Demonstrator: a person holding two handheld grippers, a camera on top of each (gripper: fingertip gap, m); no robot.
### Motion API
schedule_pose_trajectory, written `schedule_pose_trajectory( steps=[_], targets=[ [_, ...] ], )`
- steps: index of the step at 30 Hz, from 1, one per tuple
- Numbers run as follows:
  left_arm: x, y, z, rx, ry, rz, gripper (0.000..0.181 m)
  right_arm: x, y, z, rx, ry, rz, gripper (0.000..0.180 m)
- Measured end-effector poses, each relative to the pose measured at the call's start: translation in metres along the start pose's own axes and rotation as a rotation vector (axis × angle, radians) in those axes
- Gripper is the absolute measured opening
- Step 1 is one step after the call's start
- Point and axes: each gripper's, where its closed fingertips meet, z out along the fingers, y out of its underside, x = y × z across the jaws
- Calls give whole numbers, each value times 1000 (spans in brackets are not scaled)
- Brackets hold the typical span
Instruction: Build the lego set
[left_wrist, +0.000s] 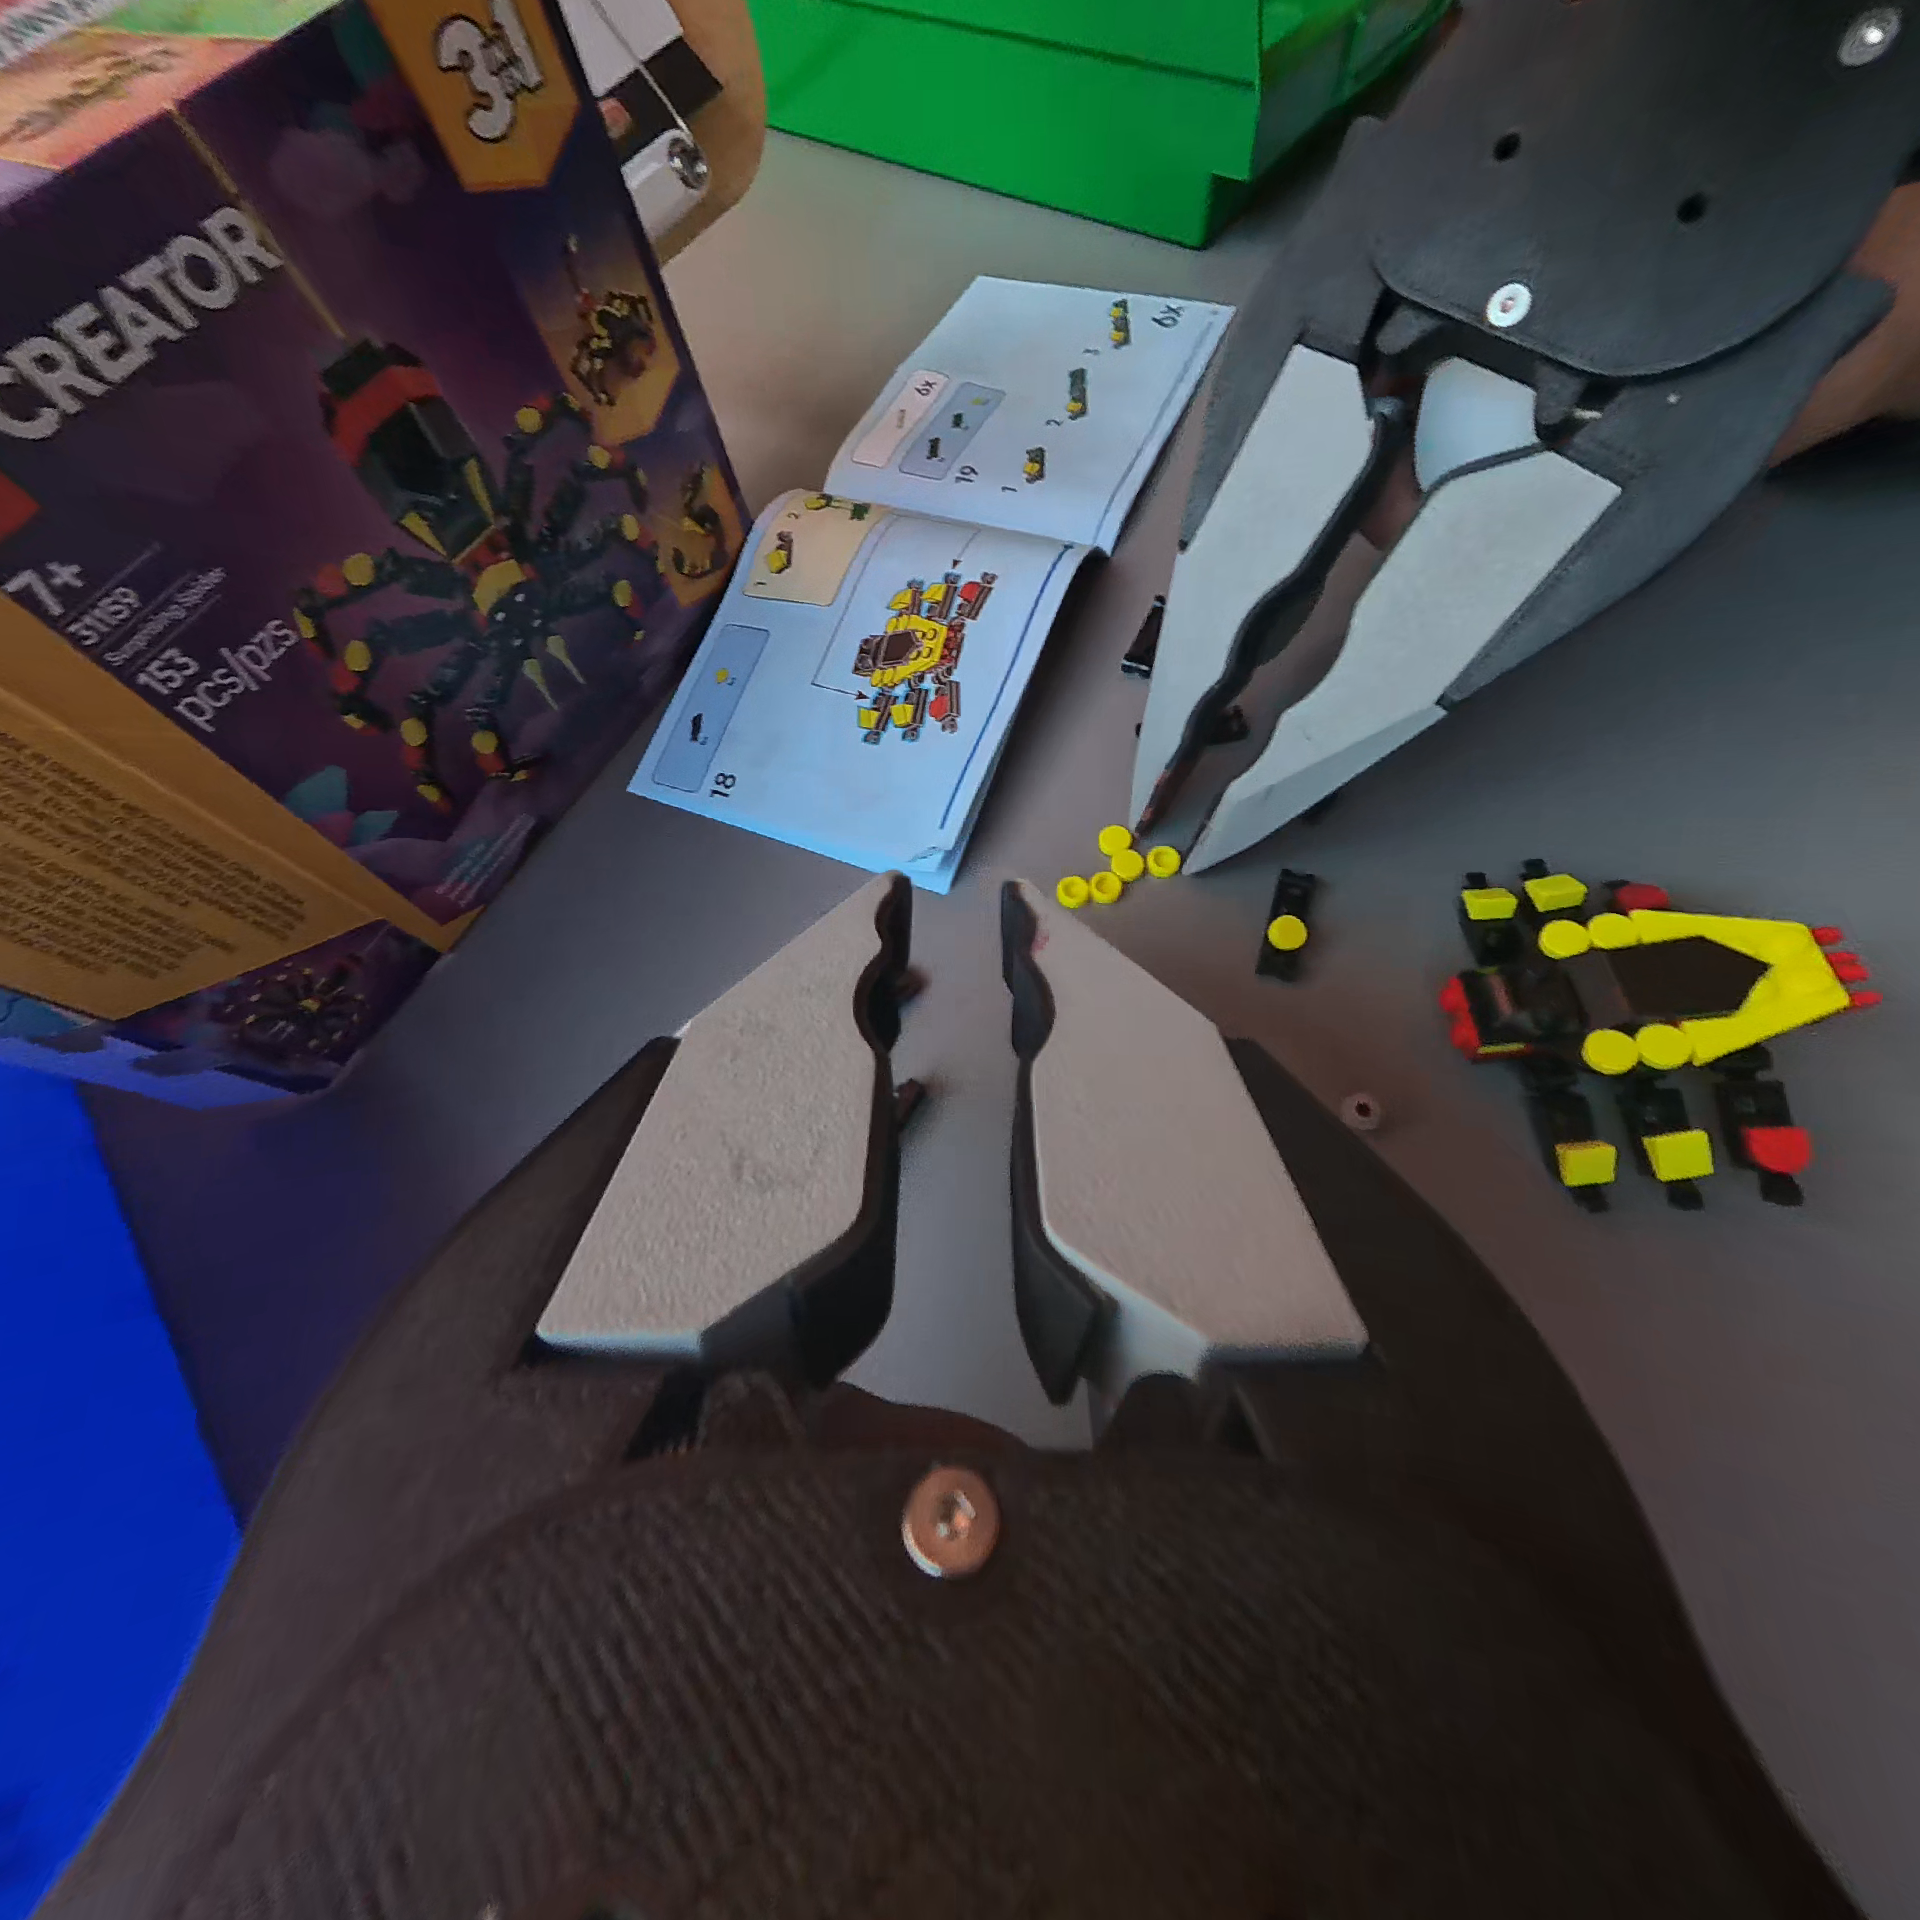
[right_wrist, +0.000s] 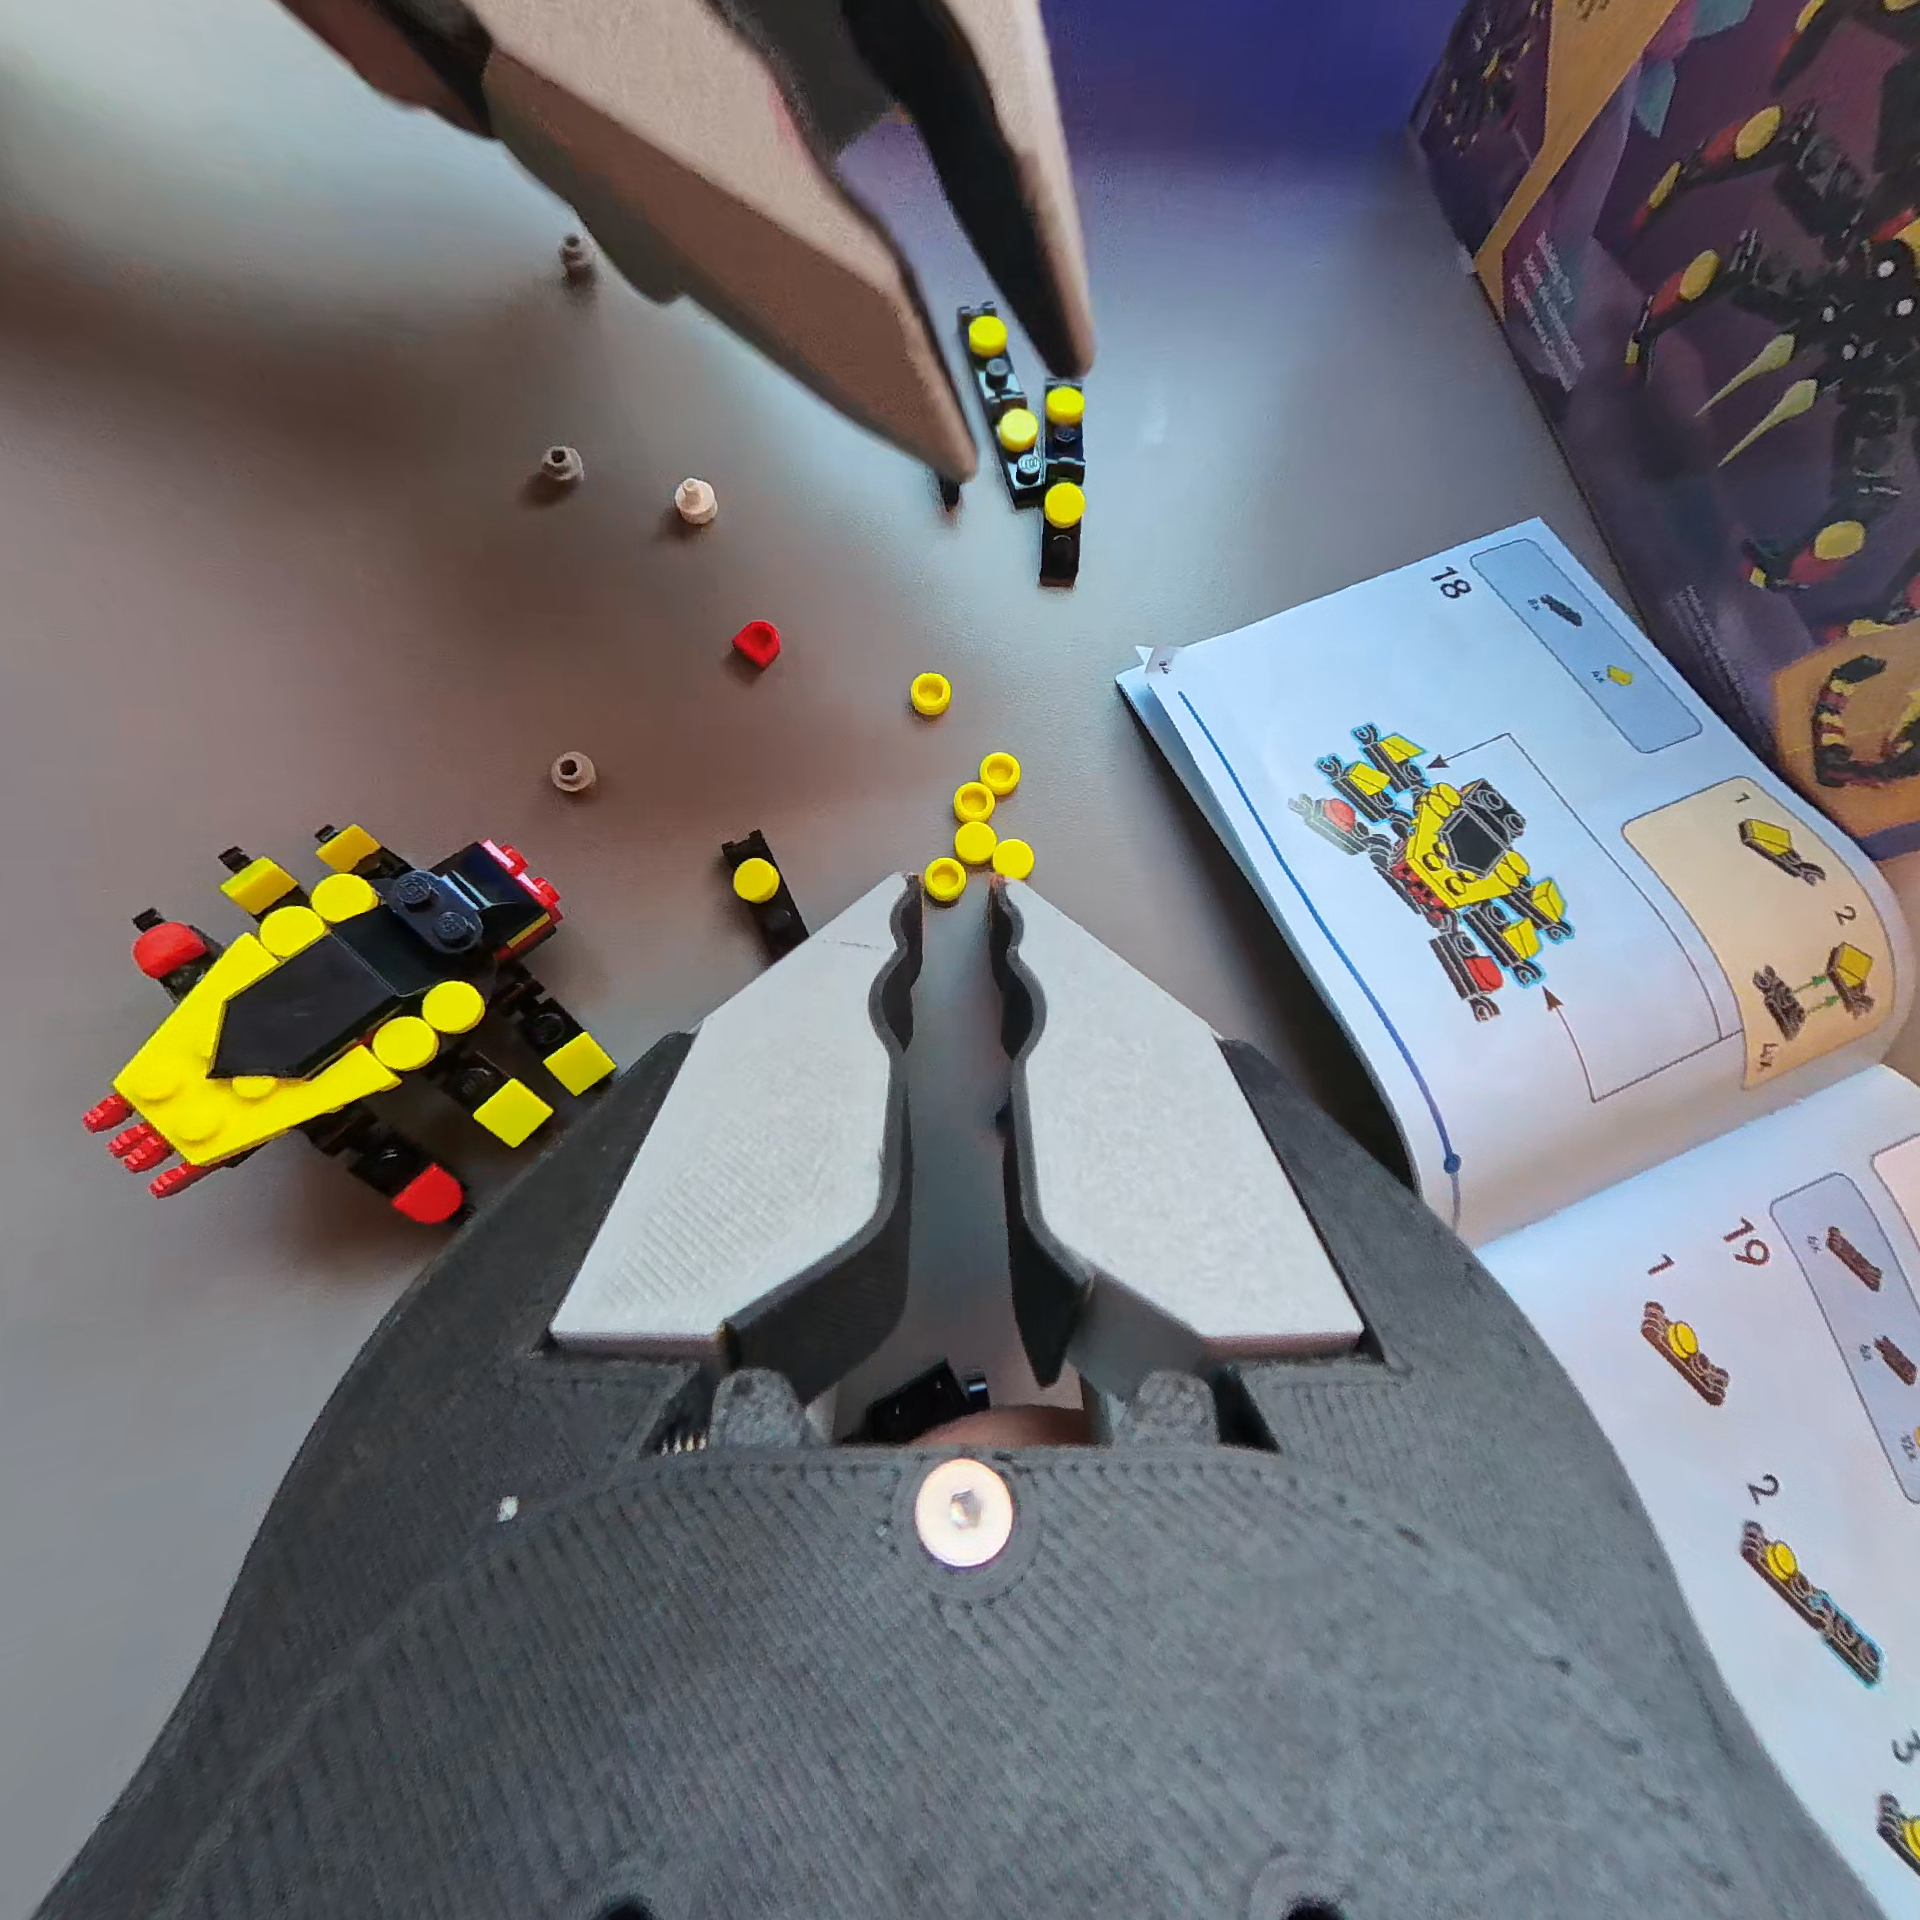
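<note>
A half-built yellow and black spider body (left_wrist: 1652, 997) with red and yellow leg tips lies on the grey table; it also shows in the right wrist view (right_wrist: 343, 997). Several loose yellow round tiles (right_wrist: 977, 821) lie in a cluster (left_wrist: 1117, 868). My right gripper (right_wrist: 956, 885) is low over them, jaws narrowly apart, with one tile at its mouth; it also shows in the left wrist view (left_wrist: 1169, 847). My left gripper (left_wrist: 954, 891) is open and empty. In the right wrist view it (right_wrist: 1008, 416) hovers over black plates with yellow tiles (right_wrist: 1023, 426).
An open instruction booklet (left_wrist: 1039, 436) (right_wrist: 1351, 665) lies beside the set's purple box (left_wrist: 312, 520) (right_wrist: 1714, 312). A green bin (left_wrist: 1039, 104) stands behind. A black plate with one yellow tile (right_wrist: 764, 894), a red piece (right_wrist: 755, 639) and small tan studs (right_wrist: 561, 468) lie scattered. About 7 centimeters separates my left fingertips from my right.
</note>
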Motion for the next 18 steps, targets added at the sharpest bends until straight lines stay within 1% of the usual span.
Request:
schedule_pose_trajectory(
  steps=[1, 9, 12, 15, 18],
  targets=[
    [4, 2, 2, -12, 12, 14, 15, 0, 0, 0, 2, -1, -1, 9],
    [36, 13, 13, -70, 86, 193, 16, -3, -2, 2, 17, -7, -16, 5],
    [40, 12, 16, -62, 50, 311, 17, -6, -7, -3, 56, -51, 28, 4],
    [50, 5, 16, -2, 26, 461, 17, -8, -16, -13, 124, -118, 98, 4],
    [56, -8, 13, 86, -7, 543, 12, -12, -23, -23, 183, -195, 150, 4]
  ],
)
